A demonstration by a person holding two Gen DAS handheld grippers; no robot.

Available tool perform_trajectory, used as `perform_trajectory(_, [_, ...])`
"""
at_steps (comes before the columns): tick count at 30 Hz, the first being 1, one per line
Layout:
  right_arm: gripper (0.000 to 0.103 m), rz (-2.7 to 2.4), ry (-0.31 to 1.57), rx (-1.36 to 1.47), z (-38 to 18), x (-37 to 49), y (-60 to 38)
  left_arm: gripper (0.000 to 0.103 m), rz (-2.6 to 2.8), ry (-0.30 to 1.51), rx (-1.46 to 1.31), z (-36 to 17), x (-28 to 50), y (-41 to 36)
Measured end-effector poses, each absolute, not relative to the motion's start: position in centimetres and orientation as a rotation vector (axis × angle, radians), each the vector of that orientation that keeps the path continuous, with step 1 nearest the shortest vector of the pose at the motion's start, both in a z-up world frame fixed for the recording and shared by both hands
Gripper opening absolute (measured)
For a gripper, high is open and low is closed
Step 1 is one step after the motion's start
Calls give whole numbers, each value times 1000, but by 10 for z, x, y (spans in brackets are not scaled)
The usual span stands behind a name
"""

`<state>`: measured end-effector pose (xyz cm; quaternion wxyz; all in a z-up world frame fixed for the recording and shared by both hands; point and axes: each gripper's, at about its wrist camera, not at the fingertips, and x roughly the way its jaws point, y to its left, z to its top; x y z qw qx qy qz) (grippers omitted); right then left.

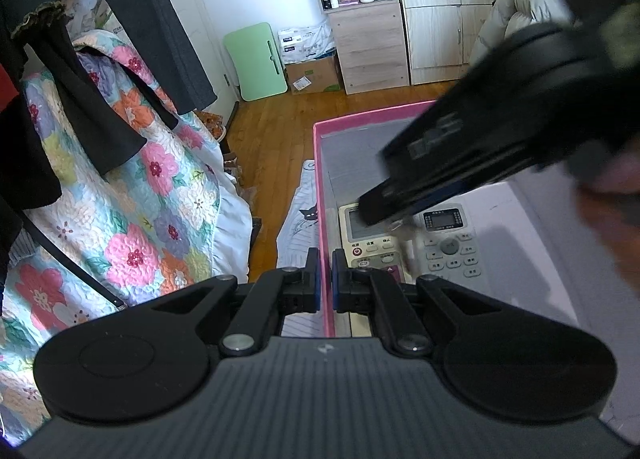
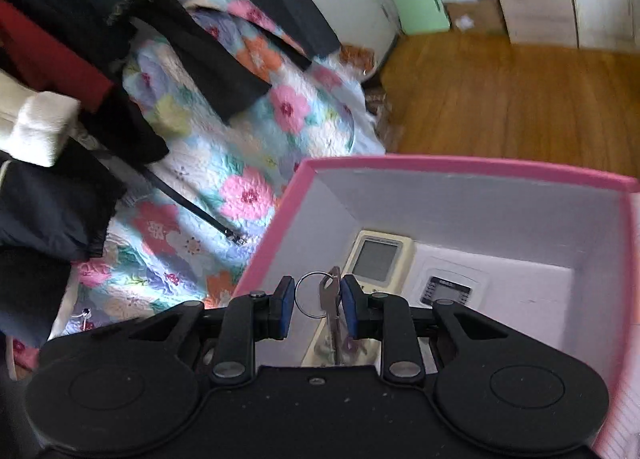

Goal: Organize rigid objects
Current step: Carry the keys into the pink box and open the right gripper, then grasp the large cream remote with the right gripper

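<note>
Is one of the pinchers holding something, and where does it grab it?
The right gripper has keys between its fingers, apparently hanging by the ring end, over the pink box.

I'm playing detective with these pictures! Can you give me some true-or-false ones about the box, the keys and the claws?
1. A beige remote and a white remote lie inside the pink box. True.
2. The keys are between the right claw's fingers. True.
3. The floor is grey carpet. False: it is wooden boards.
4. The left claw is wide open. False: it is shut on the pink box's wall.
</note>
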<state>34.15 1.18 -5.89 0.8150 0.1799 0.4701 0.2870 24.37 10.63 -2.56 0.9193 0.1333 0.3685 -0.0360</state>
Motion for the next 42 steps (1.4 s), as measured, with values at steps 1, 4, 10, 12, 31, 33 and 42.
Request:
perform_trajectory(1, [33, 597, 981, 380, -57, 340, 10, 4, -74, 757, 274, -26, 244, 106])
perform_trajectory(4, [37, 593, 871, 356, -36, 322, -7, 4, -77, 760, 270, -26, 244, 107])
perform_trajectory(10, [45, 448, 764, 355, 3, 278, -85, 4, -83, 760, 255, -25, 244, 110])
perform_trajectory(12, [48, 375, 730, 365, 3, 262, -118, 4, -84, 760, 254, -25, 244, 111])
perform_trajectory(31, [65, 6, 937, 729, -120, 299, -212, 5, -88, 758, 258, -25, 244, 111])
perform_trajectory(33, [76, -11, 928, 737, -120, 304, -211, 5, -86, 758, 263, -26, 244, 111])
perform_trajectory(42, [89, -145, 973, 515, -110, 346, -192, 6, -82, 757, 275, -26, 244, 107])
